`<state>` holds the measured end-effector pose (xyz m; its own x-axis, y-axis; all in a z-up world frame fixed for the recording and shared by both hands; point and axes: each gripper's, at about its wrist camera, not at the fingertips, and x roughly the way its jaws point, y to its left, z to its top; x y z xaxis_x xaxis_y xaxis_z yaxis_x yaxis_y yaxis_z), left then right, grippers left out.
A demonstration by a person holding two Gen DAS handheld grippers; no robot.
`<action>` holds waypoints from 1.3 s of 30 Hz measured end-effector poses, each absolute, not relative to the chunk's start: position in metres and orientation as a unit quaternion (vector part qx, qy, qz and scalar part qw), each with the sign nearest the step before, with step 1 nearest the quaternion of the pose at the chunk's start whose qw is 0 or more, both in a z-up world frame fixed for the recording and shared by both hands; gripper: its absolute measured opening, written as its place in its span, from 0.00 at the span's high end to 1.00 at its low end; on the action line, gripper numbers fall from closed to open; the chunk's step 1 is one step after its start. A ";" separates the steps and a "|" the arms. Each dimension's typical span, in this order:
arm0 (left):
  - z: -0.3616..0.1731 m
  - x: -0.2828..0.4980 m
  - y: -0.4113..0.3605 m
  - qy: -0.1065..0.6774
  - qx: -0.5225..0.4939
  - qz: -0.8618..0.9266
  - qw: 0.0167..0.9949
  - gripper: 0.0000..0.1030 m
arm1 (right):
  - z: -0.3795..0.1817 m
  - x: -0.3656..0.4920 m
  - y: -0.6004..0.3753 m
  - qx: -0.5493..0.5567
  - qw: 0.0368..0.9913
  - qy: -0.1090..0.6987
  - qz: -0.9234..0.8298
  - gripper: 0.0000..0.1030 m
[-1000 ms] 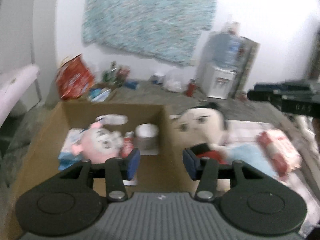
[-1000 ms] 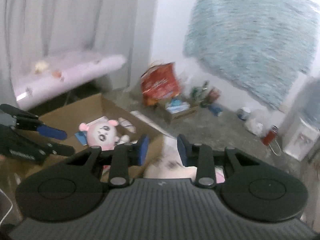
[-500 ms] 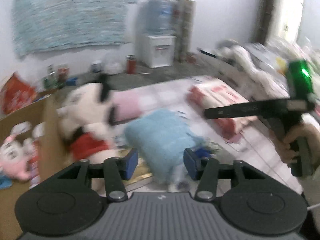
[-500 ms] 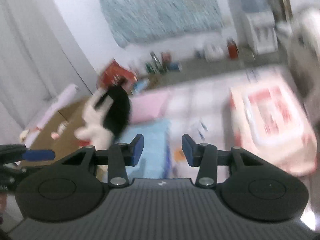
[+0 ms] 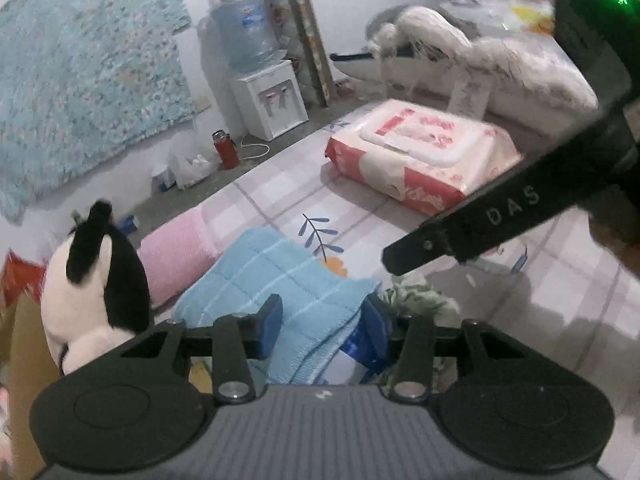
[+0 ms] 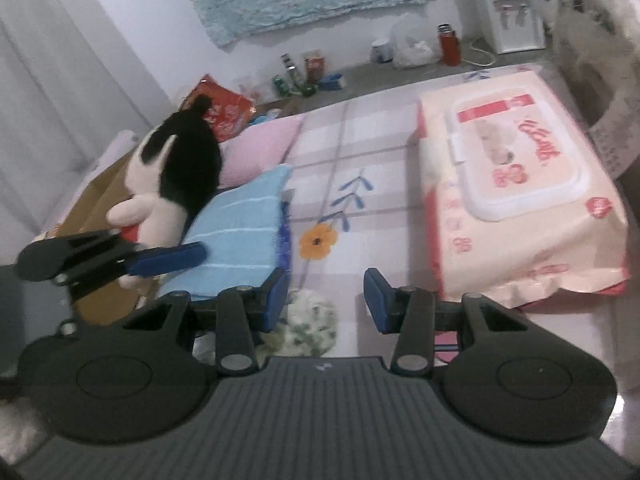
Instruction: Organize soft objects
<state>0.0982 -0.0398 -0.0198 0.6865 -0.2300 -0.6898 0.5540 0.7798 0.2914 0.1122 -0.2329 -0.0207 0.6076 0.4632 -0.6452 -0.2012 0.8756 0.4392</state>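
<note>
Soft things lie scattered over the checked floor mat [image 6: 360, 136], and by the look of it most of the sorting is yet to do. A blue striped towel [image 5: 276, 280] lies folded near the mat's left edge, a pink towel [image 5: 176, 252] just behind it, and a black-and-white plush doll [image 5: 96, 280] leans beside both, next to the wall of a cardboard box [image 6: 100, 196]. A wet-wipe pack [image 6: 520, 184] lies well apart to the right, and a small crumpled floral cloth [image 6: 312, 320] sits near the towel's front corner. The left gripper [image 5: 324, 324] hangs over the blue towel with its jaws partly open; the towel's near end lies between the pads, but I cannot tell that they press on it, so I judge nothing is held. The right gripper [image 6: 326, 300] is likewise partly open and empty, poised above the floral cloth and bare mat. Nothing in these views is seen inside the box, so I judge every item on the mat is left to put away.
</note>
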 end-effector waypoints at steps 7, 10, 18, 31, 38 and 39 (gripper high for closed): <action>-0.014 0.108 -0.041 0.369 0.213 -0.198 0.883 0.96 | -0.015 0.115 -0.222 0.156 0.880 0.403 0.199 0.59; -0.008 0.105 -0.033 0.351 0.198 -0.186 0.896 0.96 | -0.011 0.112 -0.229 0.161 0.881 0.398 0.199 0.57; 0.032 0.078 -0.011 0.294 0.143 -0.176 0.929 0.96 | -0.011 0.117 -0.238 0.203 0.872 0.391 0.214 0.56; 0.092 0.019 0.050 0.264 0.065 -0.129 0.953 0.96 | -0.003 0.121 -0.215 0.234 0.852 0.385 0.265 0.55; 0.040 -0.010 0.028 0.351 0.073 -0.205 0.911 0.93 | -0.005 0.120 -0.214 0.237 0.850 0.393 0.259 0.55; 0.030 -0.011 0.025 0.361 0.070 -0.220 0.904 0.85 | -0.004 0.120 -0.214 0.238 0.850 0.393 0.259 0.55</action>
<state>-0.0113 0.0246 0.0303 0.6429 -0.3478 -0.6825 0.4482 0.8933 -0.0330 0.1199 -0.2137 -0.0044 0.5580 0.6261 -0.5446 -0.2530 0.7534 0.6070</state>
